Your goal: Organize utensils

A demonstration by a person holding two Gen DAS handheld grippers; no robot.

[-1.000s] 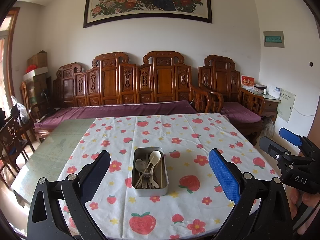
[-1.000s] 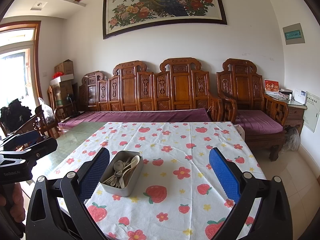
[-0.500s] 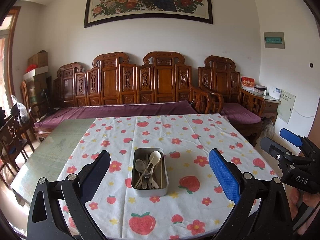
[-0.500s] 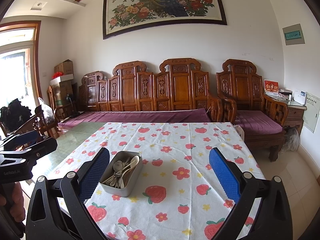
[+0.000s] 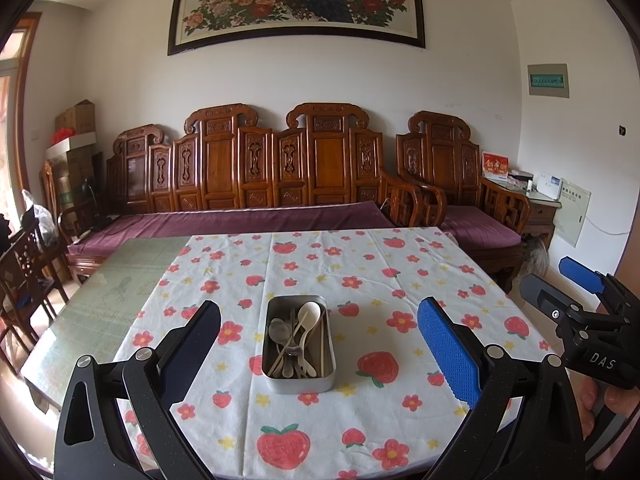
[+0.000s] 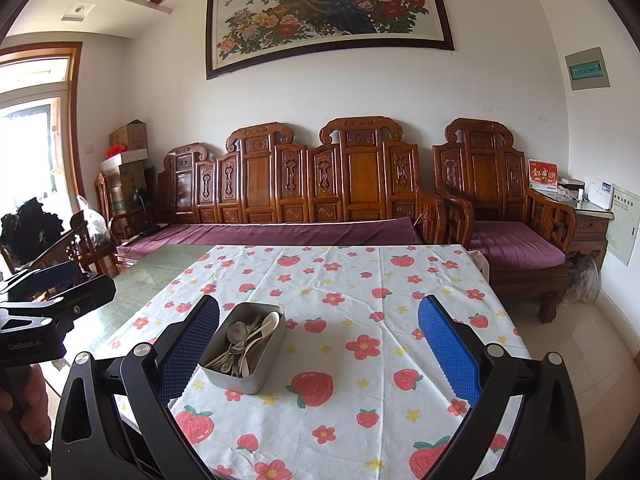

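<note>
A home living room was shown. A long carved wooden sofa (image 5: 256,176) with purple cushions was set against the white wall, a matching armchair (image 5: 452,184) beside it. A large framed peacock-and-peony painting (image 5: 296,0) was hung above. A table was covered with a strawberry-print tablecloth (image 5: 360,280), and cardboard boxes (image 5: 74,120) were stacked in a corner.

Carved wooden sofa (image 5: 256,176) with purple cushion against white wall (image 5: 460,80). Above it, framed peacock painting (image 5: 298,0). Right of sofa: matching armchair (image 5: 452,184), then side cabinet (image 6: 588,224). Left of sofa: stacked cartons (image 6: 128,160), bright doorway (image 6: 28,140). Before sofa: desk (image 5: 108,280) under strawberry-print cloth (image 5: 360,280).
</note>
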